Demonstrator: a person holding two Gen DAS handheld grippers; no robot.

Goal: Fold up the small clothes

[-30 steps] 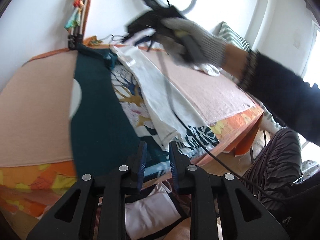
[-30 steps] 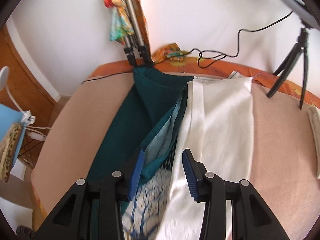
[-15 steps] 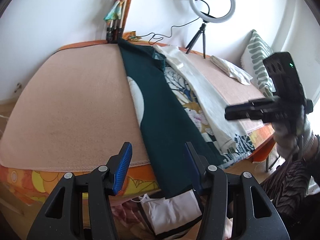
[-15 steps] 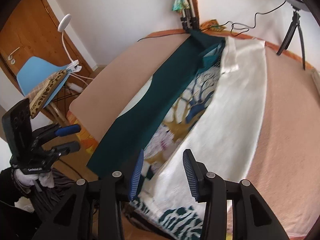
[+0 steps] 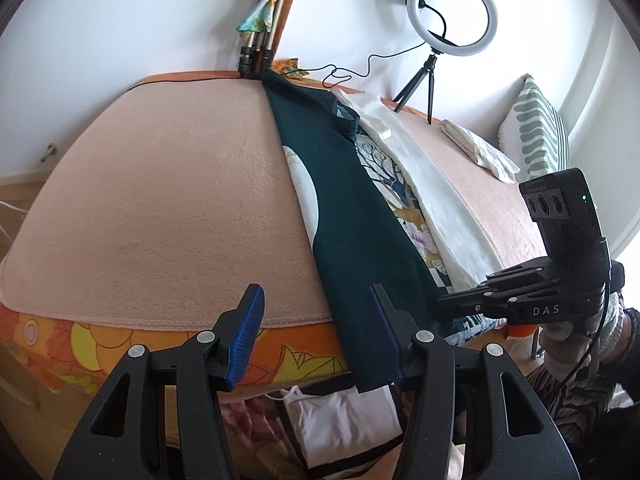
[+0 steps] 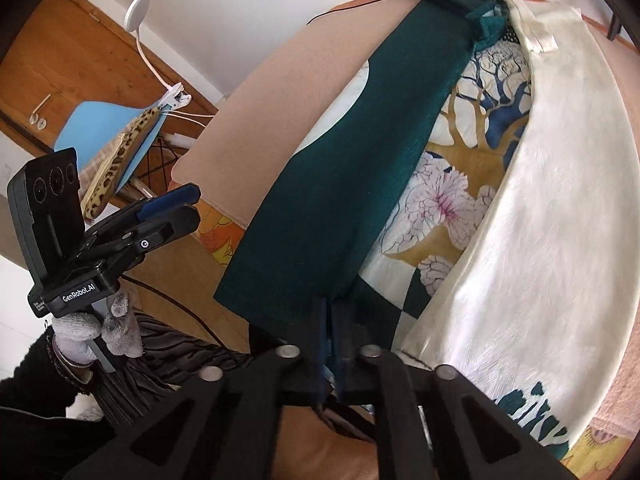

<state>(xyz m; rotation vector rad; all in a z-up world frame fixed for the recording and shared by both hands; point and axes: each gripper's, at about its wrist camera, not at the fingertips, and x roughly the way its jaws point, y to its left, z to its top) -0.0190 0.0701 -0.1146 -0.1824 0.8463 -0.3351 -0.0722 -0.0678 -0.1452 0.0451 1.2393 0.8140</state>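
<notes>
A long dark green garment (image 5: 352,216) with a white round print lies down the middle of the bed, and its hem hangs over the near edge. My right gripper (image 6: 329,304) is shut on the right corner of that hem (image 6: 280,300). In the left wrist view the right gripper (image 5: 440,305) comes in from the right at the bed edge. My left gripper (image 5: 316,336) is open and empty, in front of the bed edge. The right wrist view shows the left gripper (image 6: 194,204) well clear of the hem's left corner. A tree-and-flower patterned cloth (image 6: 460,160) lies under the green one.
A cream cloth (image 6: 540,200) lies right of the patterned one on the pink blanket (image 5: 160,200). At the far side are a folded white cloth (image 5: 476,148), ring light (image 5: 452,12), striped pillow (image 5: 536,136) and tripod legs (image 5: 256,52). A blue chair (image 6: 108,128) stands left of the bed.
My right gripper came down from the far end of the clothes to the near hem and shut on it. My left gripper opened wider and shifted left along the bed edge.
</notes>
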